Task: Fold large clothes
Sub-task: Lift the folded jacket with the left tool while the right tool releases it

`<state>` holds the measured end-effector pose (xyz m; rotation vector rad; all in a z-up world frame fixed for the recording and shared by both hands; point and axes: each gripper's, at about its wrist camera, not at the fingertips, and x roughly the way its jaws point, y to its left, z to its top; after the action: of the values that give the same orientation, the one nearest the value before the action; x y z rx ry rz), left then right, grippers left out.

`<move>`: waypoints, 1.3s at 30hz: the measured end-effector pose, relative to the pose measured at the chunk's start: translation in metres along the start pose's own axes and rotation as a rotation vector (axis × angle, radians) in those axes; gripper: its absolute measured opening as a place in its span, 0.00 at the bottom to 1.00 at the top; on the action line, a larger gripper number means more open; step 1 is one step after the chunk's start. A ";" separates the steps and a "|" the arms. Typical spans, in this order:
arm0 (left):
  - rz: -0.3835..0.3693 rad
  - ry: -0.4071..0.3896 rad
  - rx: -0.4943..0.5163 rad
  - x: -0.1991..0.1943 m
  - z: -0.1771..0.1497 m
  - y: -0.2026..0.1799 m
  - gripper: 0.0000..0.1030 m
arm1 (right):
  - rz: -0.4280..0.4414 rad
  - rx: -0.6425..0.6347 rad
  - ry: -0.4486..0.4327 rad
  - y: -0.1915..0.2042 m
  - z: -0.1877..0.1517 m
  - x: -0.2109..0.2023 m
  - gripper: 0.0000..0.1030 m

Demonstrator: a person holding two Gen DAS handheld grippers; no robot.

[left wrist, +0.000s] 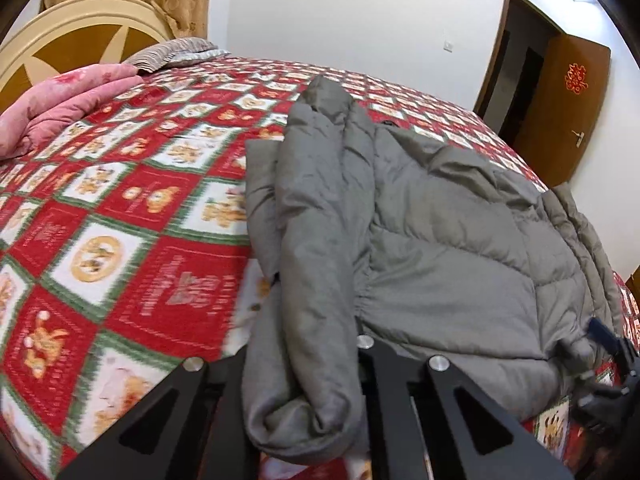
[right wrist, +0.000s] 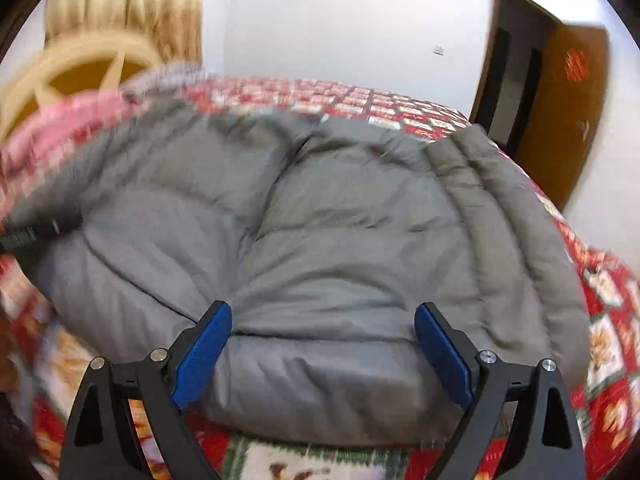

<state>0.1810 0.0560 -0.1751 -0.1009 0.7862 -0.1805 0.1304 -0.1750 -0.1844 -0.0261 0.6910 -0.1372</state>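
Observation:
A grey puffer jacket (left wrist: 440, 240) lies on the bed's red patterned blanket (left wrist: 120, 200). My left gripper (left wrist: 308, 392) is shut on the jacket's sleeve (left wrist: 316, 280), which drapes over its fingers and hides the pads. In the right wrist view the jacket (right wrist: 320, 220) fills the middle. My right gripper (right wrist: 322, 344) is open, its blue pads (right wrist: 204, 352) either side of the jacket's near hem, over the fabric. The right gripper also shows in the left wrist view (left wrist: 612, 364) at the jacket's right edge.
A pink quilt (left wrist: 60, 108) and a striped pillow (left wrist: 176, 52) lie by the cream headboard (left wrist: 76, 32) at the far left. A brown door (left wrist: 568, 108) stands open at the right. White wall behind the bed.

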 end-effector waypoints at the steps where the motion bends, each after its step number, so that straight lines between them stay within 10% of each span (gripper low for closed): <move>1: 0.011 -0.003 -0.009 -0.003 0.002 0.008 0.09 | -0.012 0.032 -0.033 -0.009 0.000 -0.010 0.90; 11: 0.101 -0.096 0.043 -0.037 0.020 0.038 0.07 | -0.019 -0.003 0.078 -0.016 -0.014 0.008 0.90; 23: 0.006 -0.371 0.433 -0.121 0.062 -0.120 0.07 | -0.088 0.227 -0.014 -0.112 -0.001 -0.029 0.90; 31: -0.105 -0.342 0.627 -0.096 0.037 -0.235 0.07 | -0.213 0.312 0.052 -0.184 -0.021 -0.019 0.89; 39: -0.046 -0.298 0.826 -0.046 -0.021 -0.305 0.08 | -0.279 0.334 0.079 -0.220 -0.038 -0.016 0.90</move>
<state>0.0970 -0.2341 -0.1101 0.6235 0.3661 -0.5080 0.0677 -0.3895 -0.1882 0.2049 0.7340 -0.5224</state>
